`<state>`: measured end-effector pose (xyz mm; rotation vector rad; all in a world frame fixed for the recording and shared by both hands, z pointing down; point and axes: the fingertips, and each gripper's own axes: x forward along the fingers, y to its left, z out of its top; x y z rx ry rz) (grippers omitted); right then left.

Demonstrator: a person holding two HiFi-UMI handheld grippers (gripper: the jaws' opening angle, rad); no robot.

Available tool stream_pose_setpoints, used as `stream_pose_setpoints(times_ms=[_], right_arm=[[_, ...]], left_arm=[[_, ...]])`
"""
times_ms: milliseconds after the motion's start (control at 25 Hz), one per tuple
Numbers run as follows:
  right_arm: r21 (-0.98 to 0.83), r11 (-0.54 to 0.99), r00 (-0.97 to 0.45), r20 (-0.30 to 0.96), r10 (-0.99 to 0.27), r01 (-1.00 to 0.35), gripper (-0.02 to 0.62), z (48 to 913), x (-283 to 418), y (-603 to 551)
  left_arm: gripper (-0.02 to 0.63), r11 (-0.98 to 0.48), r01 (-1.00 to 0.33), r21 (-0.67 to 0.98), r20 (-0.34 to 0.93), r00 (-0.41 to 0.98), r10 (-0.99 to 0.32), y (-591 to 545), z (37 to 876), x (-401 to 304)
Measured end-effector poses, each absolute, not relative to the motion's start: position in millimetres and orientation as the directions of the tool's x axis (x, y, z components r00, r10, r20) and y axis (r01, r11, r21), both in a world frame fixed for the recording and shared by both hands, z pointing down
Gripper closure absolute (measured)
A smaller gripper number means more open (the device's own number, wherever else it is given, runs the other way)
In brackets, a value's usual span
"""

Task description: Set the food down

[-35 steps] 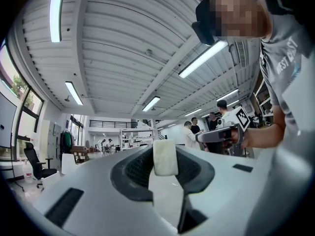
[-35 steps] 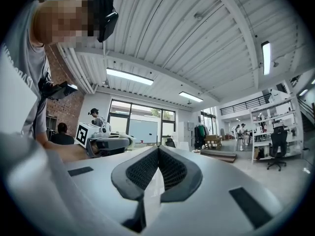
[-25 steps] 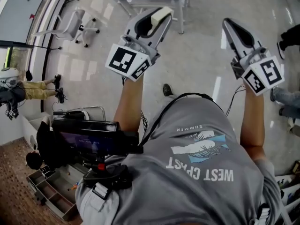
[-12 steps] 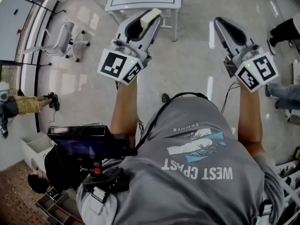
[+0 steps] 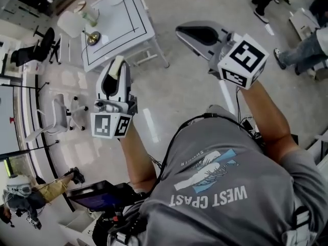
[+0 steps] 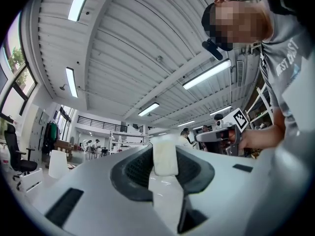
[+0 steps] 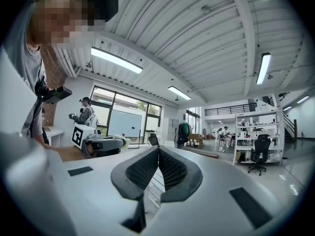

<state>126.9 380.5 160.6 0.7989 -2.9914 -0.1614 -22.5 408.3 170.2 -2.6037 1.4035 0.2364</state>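
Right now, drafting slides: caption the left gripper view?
Left gripper clamps a pale rectangular food block beneath a ribbed white ceiling.

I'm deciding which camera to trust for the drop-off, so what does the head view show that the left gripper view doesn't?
Only the head view shows the white table from above, with black lines on its top, and the left gripper's own marker cube. Only the left gripper view shows the ceiling lights and the distant shelving. Both show the pale food piece held between the jaws of the left gripper, and both show the right gripper.
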Motion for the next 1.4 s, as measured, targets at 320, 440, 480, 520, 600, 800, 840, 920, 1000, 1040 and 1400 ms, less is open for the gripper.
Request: stream_pose_setpoints(times_ms=[320,440,480,520,600,800,840,920,1000,1040,1400], right_arm=[[0.068,0.877,-0.879,0.004,-0.476,-0.475,0.586,171,149,322],[0.056,0.893,-0.895,-0.004,-0.446,-0.446,0.586,172,156,294],[0.055,0.9,-0.901,-0.005,-0.433,-0.432,0.586,172,157,285],[0.054,0.906,-0.908,-0.005,-0.42,-0.419,0.586,172,159,276],[0.047,0.915,-0.917,-0.005,-0.4,-0.4,0.586,170,162,257],[0.035,0.92,-0.92,0.002,-0.391,-0.391,0.586,169,172,228],[0.042,0.924,-0.925,0.0,-0.381,-0.381,0.586,168,170,225],[0.059,0.932,-0.933,-0.008,-0.359,-0.359,0.586,165,165,217],[0.064,0.936,-0.938,-0.011,-0.345,-0.345,0.586,165,160,209],[0.061,0.939,-0.94,-0.01,-0.34,-0.34,0.586,167,158,207],[0.039,0.939,-0.94,-0.007,-0.342,-0.342,0.586,169,107,170]], left_arm=[[0.5,-0.512,-0.854,-0.09,-0.187,0.519,-0.834,358,173,-4],[0.5,-0.48,-0.871,-0.102,-0.176,0.49,-0.853,336,171,1],[0.5,-0.469,-0.877,-0.103,-0.176,0.48,-0.859,327,169,3],[0.5,-0.46,-0.882,-0.104,-0.174,0.472,-0.864,319,168,5],[0.5,-0.446,-0.888,-0.109,-0.166,0.459,-0.873,302,167,11],[0.5,-0.45,-0.888,-0.095,-0.143,0.46,-0.876,273,173,24],[0.5,-0.446,-0.889,-0.098,-0.142,0.456,-0.878,269,174,25],[0.5,-0.436,-0.893,-0.11,-0.146,0.448,-0.882,261,174,25],[0.5,-0.432,-0.894,-0.122,-0.149,0.447,-0.882,252,175,26],[0.5,-0.432,-0.893,-0.124,-0.149,0.447,-0.882,250,176,26],[0.5,-0.471,-0.873,-0.122,-0.171,0.486,-0.857,198,163,-4]])
